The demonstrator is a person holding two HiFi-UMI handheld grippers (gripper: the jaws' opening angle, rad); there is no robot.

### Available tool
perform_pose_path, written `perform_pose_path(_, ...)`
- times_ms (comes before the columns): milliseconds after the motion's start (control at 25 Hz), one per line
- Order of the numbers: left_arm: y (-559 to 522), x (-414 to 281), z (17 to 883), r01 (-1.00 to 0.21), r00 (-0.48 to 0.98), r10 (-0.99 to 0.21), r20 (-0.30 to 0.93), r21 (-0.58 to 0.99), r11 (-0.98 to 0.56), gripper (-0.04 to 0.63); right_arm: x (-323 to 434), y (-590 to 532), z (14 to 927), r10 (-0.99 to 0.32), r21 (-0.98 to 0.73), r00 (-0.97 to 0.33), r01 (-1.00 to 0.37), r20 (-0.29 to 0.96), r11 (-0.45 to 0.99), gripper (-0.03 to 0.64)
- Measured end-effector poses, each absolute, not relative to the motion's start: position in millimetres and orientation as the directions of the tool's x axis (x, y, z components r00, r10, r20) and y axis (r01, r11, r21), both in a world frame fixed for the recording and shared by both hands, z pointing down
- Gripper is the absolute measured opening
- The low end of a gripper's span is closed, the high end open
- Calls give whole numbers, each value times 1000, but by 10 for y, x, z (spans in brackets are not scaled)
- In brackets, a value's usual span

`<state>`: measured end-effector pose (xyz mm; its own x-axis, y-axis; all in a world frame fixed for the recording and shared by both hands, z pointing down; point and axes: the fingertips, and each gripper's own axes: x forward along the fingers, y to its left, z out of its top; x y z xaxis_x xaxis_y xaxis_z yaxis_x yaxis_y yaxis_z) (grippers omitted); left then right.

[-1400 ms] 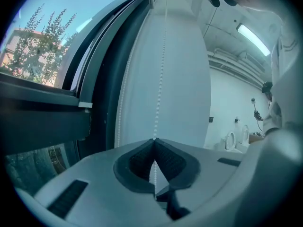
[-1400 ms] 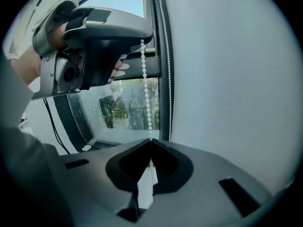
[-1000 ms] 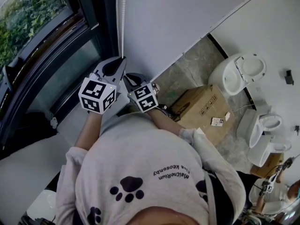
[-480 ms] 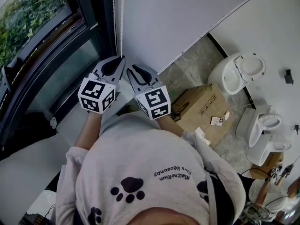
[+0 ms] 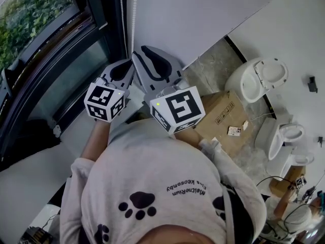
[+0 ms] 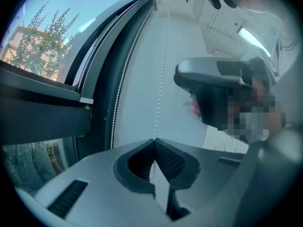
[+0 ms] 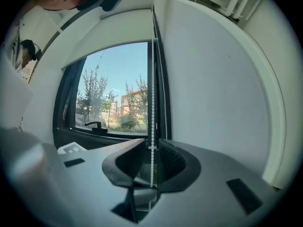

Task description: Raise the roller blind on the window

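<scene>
The white bead chain point(image 5: 133, 19) of the blind hangs in two strands beside the dark window frame point(image 5: 96, 14). My left gripper point(image 5: 133, 62) is shut on one strand; in the left gripper view the bead chain point(image 6: 161, 86) runs straight up out of the closed left gripper point(image 6: 154, 139). My right gripper point(image 5: 139, 51) is higher, just above the left one. Its jaws have just been opening. In the right gripper view the bead chain point(image 7: 152, 126) hangs between the open right gripper point(image 7: 152, 141) pads without being pressed. The blind itself is not clearly in view.
A white wall point(image 5: 193, 19) stands right of the chain. On the floor below lie a cardboard box point(image 5: 223, 113) and two white toilets point(image 5: 259, 78) point(image 5: 284, 136). The window point(image 7: 118, 93) looks out on trees and buildings.
My right gripper has opened and risen along the chain, from beside the left gripper to above it. The left gripper has stayed put, shut on the chain.
</scene>
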<state>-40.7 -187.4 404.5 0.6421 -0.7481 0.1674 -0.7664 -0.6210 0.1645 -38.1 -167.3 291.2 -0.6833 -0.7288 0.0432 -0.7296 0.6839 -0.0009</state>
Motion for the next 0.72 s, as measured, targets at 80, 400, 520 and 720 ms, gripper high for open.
perform_pose_path(80, -1864, -396, 4040, -765, 643, -747, 166, 165, -622, 8, -416, -1719, 2765, -730, 8, -683, -730, 21, 683, 81)
perform_pose_path(400, -1839, -378, 4041, -761, 649, -743, 165, 169, -627, 8, -533, -1895, 2405, -731, 27, -682, -731, -20, 682, 81)
perform_pose_path(520, -1827, -379, 4041, -760, 649, -744, 161, 170, -627, 9, -523, -1923, 2290, -738, 44, -674, -739, -40, 673, 70)
perform_pose_path(720, -1821, -375, 4038, -760, 649, -745, 155, 166, -628, 9, -560, -1892, 2247, -725, 88, -686, -727, -58, 681, 12)
